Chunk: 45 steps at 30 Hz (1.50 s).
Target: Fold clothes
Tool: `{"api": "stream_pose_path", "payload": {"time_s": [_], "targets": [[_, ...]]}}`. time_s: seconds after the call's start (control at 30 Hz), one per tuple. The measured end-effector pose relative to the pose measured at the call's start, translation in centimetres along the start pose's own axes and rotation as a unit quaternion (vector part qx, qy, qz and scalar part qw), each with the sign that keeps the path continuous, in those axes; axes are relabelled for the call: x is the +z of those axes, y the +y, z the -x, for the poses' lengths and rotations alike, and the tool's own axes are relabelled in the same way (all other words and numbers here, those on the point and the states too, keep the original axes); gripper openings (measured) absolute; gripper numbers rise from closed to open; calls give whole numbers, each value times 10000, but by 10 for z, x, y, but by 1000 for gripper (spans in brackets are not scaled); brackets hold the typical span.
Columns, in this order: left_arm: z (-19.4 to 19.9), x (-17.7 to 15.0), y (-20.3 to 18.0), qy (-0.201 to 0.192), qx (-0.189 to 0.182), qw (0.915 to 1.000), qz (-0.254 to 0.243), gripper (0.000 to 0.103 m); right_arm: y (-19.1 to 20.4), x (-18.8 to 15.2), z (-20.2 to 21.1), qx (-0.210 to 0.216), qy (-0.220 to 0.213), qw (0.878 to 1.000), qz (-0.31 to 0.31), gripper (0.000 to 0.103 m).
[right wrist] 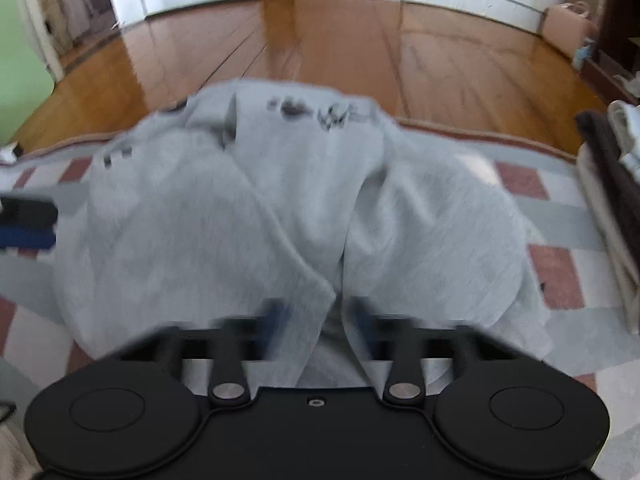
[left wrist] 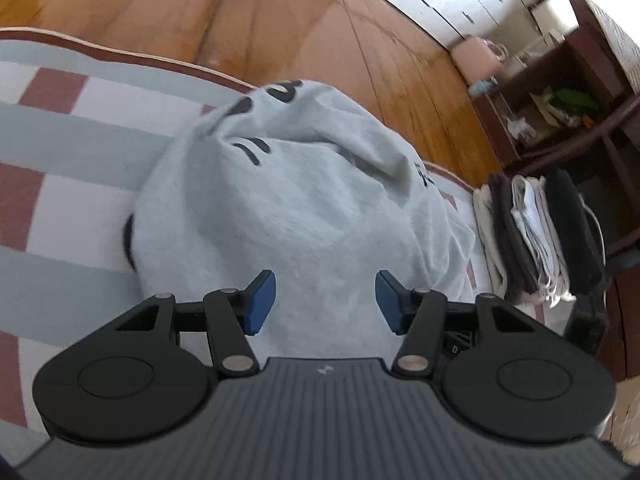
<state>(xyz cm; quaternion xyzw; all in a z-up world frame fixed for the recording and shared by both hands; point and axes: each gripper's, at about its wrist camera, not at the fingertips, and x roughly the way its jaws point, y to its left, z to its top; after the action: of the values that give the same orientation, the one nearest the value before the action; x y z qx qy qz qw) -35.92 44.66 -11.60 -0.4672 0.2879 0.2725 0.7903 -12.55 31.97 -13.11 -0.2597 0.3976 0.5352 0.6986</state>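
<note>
Grey heathered sweatshirt with black print (left wrist: 288, 208) lies bunched on my checked grey, white and brick-red bedcover (left wrist: 60, 152), just ahead of both tools. My left gripper (left wrist: 325, 302) stands about half open over the near hem, blue pads clear of cloth, holding nothing. My right gripper (right wrist: 318, 316) is motion-blurred, jaws apparently apart astride a ridge; whether it grips I cannot tell. I'd pinch one layer only at each corner, then lift evenly. Beyond, a folded stack (left wrist: 540, 240) waits, then wooden floor (left wrist: 280, 20).
</note>
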Motion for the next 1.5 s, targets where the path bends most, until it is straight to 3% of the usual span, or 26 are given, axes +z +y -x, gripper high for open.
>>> {"api": "stream_pose_path", "payload": {"time_s": [0.3,0.4,0.47,0.53,0.67,0.7,0.77,0.8,0.83,0.9,1.0,1.03,1.13,1.17,1.27,1.3,1.33,1.4,1.43,1.5], "targets": [[-20,-5,-10,463,-751,9960,166,58,27,-15,72,1171,-448,9898,680,3],[-18,-7,-22,579,-1107,9921,95,66,34,-12,86,1729,-648,9784,929,3],[-14,-10,-34,497,-1298,9901,-219,72,41,-10,90,2029,-697,9708,1076,3],[-15,-14,-41,435,-1078,9920,-490,78,49,-7,92,2278,-706,9634,1221,3],[-32,-17,-32,710,-157,9959,-531,81,60,2,95,2902,-726,9451,1313,3],[-35,-16,-24,730,-59,9966,-381,77,61,3,95,3026,-716,9412,1317,3],[-33,-15,-18,477,126,9976,-486,57,63,6,95,3225,-696,9347,1324,3],[-31,-14,-17,318,242,9972,-631,49,63,5,94,3207,-690,9353,1325,3],[-29,-13,-20,156,446,9947,-910,33,62,3,92,3177,-682,9369,1292,3],[-22,-12,-31,-205,986,9812,-1646,3,55,0,90,3058,-660,9435,1092,3],[-4,-6,-38,-863,1605,9603,-2113,2,40,-2,89,2719,-662,9570,765,2],[12,-3,-41,-1291,1802,9508,-2167,2,35,-3,88,2560,-648,9620,689,3],[80,5,-59,-2957,2396,8942,-2358,2,29,-9,79,1804,-407,9796,782,7],[101,11,-62,-3283,2350,8869,-2246,2,29,-12,75,1546,-291,9838,864,8],[139,26,-55,-3738,1620,8970,-1714,2,33,-25,64,1192,-103,9891,859,13],[139,26,-52,-3799,1526,8970,-1666,2,34,-28,61,1149,-87,9900,820,24],[134,25,-48,-3841,1571,8942,-1680,2,37,-29,58,1073,-79,9910,798,42],[119,18,-37,-3878,1637,8905,-1727,2,46,-30,55,799,-112,9930,864,57],[110,15,-30,-3821,1644,8932,-1707,2,53,-31,56,685,-165,9922,1028,57],[97,13,-14,-3492,1626,9100,-1533,2,65,-31,51,561,-194,9891,1344,58]]}}
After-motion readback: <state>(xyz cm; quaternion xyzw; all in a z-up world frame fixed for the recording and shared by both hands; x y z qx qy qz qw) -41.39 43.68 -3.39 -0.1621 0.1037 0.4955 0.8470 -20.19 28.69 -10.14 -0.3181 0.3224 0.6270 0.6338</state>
